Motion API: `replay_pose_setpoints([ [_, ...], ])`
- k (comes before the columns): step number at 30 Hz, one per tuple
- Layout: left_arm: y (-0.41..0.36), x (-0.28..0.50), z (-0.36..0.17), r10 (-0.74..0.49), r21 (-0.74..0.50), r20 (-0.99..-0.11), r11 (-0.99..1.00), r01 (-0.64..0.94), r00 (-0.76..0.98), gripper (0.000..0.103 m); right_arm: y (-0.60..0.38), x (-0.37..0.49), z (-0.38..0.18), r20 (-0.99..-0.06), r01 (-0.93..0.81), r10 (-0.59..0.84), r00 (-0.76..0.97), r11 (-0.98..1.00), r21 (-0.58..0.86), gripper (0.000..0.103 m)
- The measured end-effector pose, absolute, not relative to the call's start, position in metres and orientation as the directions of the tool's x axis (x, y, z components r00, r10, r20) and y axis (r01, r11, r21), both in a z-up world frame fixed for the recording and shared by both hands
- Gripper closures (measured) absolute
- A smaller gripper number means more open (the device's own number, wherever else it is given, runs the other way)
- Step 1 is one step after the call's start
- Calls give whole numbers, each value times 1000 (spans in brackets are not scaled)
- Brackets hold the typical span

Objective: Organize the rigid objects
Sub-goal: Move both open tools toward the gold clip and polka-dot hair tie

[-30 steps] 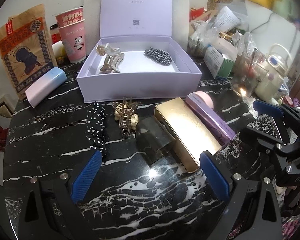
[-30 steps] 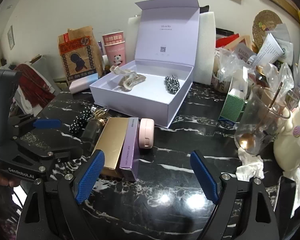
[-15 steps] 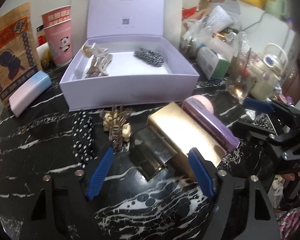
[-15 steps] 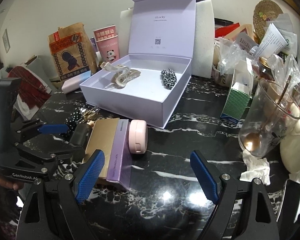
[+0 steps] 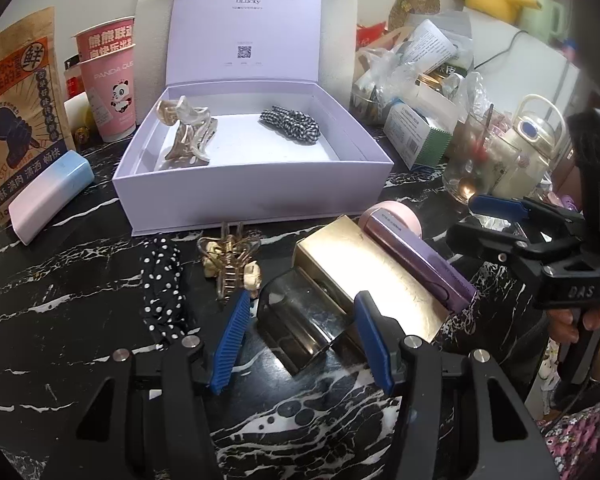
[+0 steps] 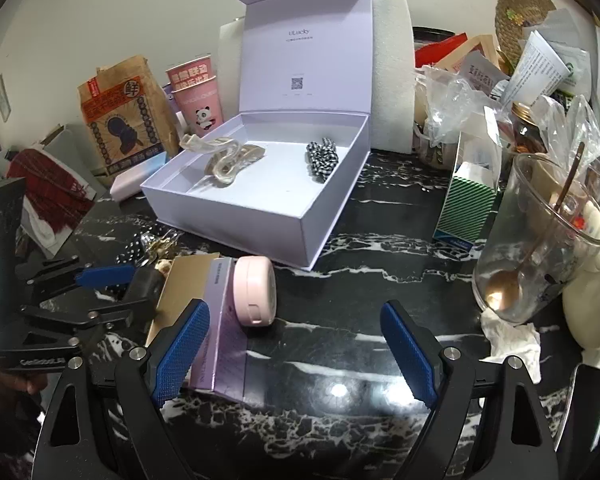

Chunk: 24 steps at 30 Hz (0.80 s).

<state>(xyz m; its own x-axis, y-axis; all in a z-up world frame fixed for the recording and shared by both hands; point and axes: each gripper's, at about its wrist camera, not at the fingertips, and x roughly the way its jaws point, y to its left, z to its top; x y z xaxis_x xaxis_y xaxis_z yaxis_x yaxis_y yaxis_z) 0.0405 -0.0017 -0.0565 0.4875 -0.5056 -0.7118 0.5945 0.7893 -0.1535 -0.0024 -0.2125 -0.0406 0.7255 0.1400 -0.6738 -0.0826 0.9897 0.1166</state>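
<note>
The left gripper (image 5: 300, 336) is closing around a dark smoky clip (image 5: 300, 320) on the marble table (image 5: 60, 320), at six o'clock from the open lilac box (image 5: 256, 188); whether its pads touch yet is unclear. The right gripper (image 6: 296, 348) stands wide apart, empty, beside the purple carton (image 6: 220, 344).

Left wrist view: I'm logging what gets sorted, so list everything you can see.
gift box: one, lilac, open, table centre
claw clips: cream, in box, count unclear
checked scrunchie: one, black-white, in box
dotted scrunchie: one, black, before box
gold claw clip: one, beside it
smoky clip: one, dark translucent
gold box: one
purple box: one
pink compact: one
left hand-held gripper: closing around smoky clip
right hand-held gripper: open, empty
</note>
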Motion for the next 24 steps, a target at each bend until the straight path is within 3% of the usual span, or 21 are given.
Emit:
replay_pose_setpoints([
  [10,2,39,-63,-447,-111,-741,817,566,500,49,-217,12,-45,-679,-71,125,723,992,106,16],
  [24,-2,51,-76,-444,-175,-777,833,524,446,49,-207,34,-52,-694,-159,223,684,975,156,38],
])
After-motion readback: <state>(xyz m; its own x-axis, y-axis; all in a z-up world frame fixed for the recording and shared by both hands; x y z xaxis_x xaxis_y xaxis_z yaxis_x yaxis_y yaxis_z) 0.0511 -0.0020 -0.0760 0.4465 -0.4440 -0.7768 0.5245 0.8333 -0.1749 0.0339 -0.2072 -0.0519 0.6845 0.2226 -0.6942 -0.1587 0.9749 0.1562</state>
